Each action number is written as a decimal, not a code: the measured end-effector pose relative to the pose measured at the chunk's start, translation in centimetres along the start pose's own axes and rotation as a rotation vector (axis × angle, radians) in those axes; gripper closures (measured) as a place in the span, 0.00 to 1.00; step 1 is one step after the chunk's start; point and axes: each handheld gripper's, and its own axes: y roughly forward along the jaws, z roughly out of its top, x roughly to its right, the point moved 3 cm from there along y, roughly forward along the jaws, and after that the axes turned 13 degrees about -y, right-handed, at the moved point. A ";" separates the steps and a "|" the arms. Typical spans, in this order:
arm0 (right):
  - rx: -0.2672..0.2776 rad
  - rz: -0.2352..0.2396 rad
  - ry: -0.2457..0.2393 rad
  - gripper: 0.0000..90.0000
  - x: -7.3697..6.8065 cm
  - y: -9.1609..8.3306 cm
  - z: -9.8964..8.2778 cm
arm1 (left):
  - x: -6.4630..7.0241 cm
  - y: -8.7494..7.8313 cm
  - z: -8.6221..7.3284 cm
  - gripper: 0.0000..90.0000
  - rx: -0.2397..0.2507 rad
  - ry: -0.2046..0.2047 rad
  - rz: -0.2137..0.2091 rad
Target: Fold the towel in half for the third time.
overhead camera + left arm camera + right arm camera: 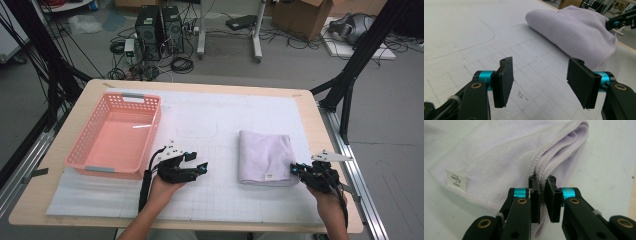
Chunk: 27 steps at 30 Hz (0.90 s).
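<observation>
Towel: a folded lilac towel point(265, 157) lay on the white gridded mat point(220, 125), right of centre, well apart from the basket.
Right gripper: the right gripper point(543, 192) was at the towel's right edge, jaws pinched together on the hemmed layers; the cloth between the pads was mostly hidden by the jaws themselves.
Left gripper: the left gripper point(540, 82) rested on the mat between basket and towel, jaws standing apart with nothing between them.
Label: a small white tag point(456, 180) sat near the towel's corner; its print was too small to read.
Basket: a pink basket point(116, 132) stood at the mat's left.
Cut off: both forearms were cropped at the bottom of the high view.
</observation>
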 end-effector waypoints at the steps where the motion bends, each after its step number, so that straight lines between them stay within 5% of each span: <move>1: -0.002 -0.002 0.006 0.86 0.0 0.0 0.0 | 0.0 0.0 0.0 0.43 0.004 -0.003 0.001; 4: 0.026 -0.013 0.023 0.73 0.0 -0.3 0.3 | -0.1 0.0 0.1 0.43 0.008 -0.003 0.003; 6: 0.104 -0.035 0.047 0.58 0.0 -0.9 1.2 | -0.1 0.0 0.1 0.43 0.006 -0.004 0.003; 9: 0.166 -0.043 0.023 0.58 -0.3 -0.8 1.9 | -0.1 0.0 0.0 0.43 0.005 -0.003 0.003; 14: 0.054 0.019 -0.082 0.76 -1.9 2.3 1.9 | -0.1 -0.1 0.1 0.43 0.006 -0.003 0.002; 17: -0.044 -0.024 -0.083 0.79 -1.4 3.3 0.9 | -0.1 -0.2 0.0 0.43 0.005 -0.004 0.003; 20: -0.076 -0.055 -0.047 0.79 -0.6 2.5 0.0 | -0.2 -0.4 0.1 0.43 0.010 -0.005 0.004; 24: -0.078 -0.052 -0.012 0.74 0.0 1.8 0.0 | -0.3 -0.5 0.1 0.42 0.009 -0.006 0.007; 27: 0.001 -0.028 -0.014 0.68 0.0 1.8 1.2 | -0.3 -0.5 0.1 0.42 0.011 -0.005 0.008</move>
